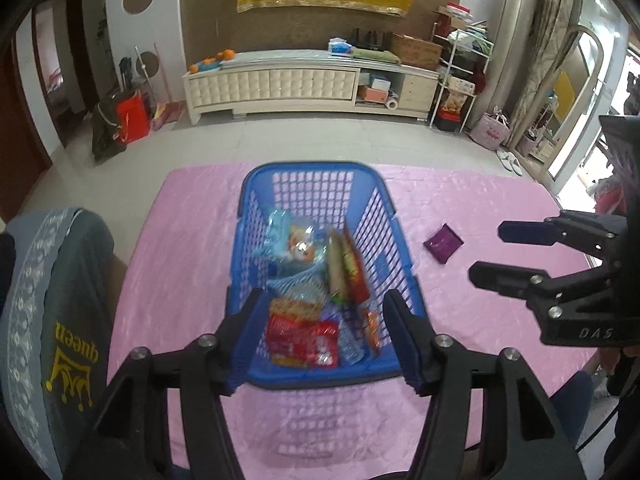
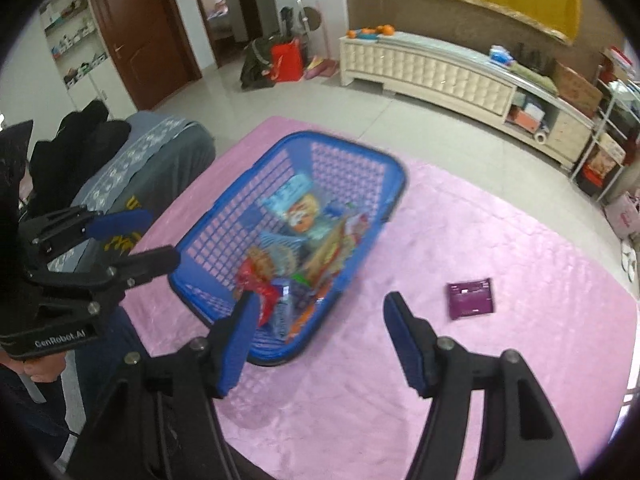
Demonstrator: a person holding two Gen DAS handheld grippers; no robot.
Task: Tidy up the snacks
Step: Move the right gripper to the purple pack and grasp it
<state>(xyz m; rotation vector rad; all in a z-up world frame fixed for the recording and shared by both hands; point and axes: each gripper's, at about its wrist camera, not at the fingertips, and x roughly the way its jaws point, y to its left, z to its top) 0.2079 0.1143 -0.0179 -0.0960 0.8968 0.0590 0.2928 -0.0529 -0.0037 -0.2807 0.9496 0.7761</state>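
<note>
1. The blue basket (image 1: 320, 264) stands on the pink-covered worktop (image 1: 180, 280), filling the centre of the left wrist view. It holds a heap of snack packets: a red packet (image 1: 302, 340) at the near end, a pale blue bag with an orange figure (image 1: 294, 242) toward the far end, and a long red-and-tan packet (image 1: 346, 270) leaning along the wall at 3 o'clock.
2. The left tool (image 1: 324, 336) hangs over the basket's near end, fingers spread wide with nothing between them.
3. The right tool (image 2: 320, 340) is likewise wide open and empty. Its left finger (image 2: 236, 344) overlaps the basket's near corner in the right wrist view; the other finger is over bare cloth.
4. A single purple packet (image 2: 471, 298) lies flat on the cloth outside the basket, at 1 o'clock from the right tool and apart from it.
5. A grey garment with yellow lettering (image 1: 68, 312) is draped at 9 o'clock beside the worktop.
6. Motion blur softens the basket's contents, so their print cannot be read.
</note>
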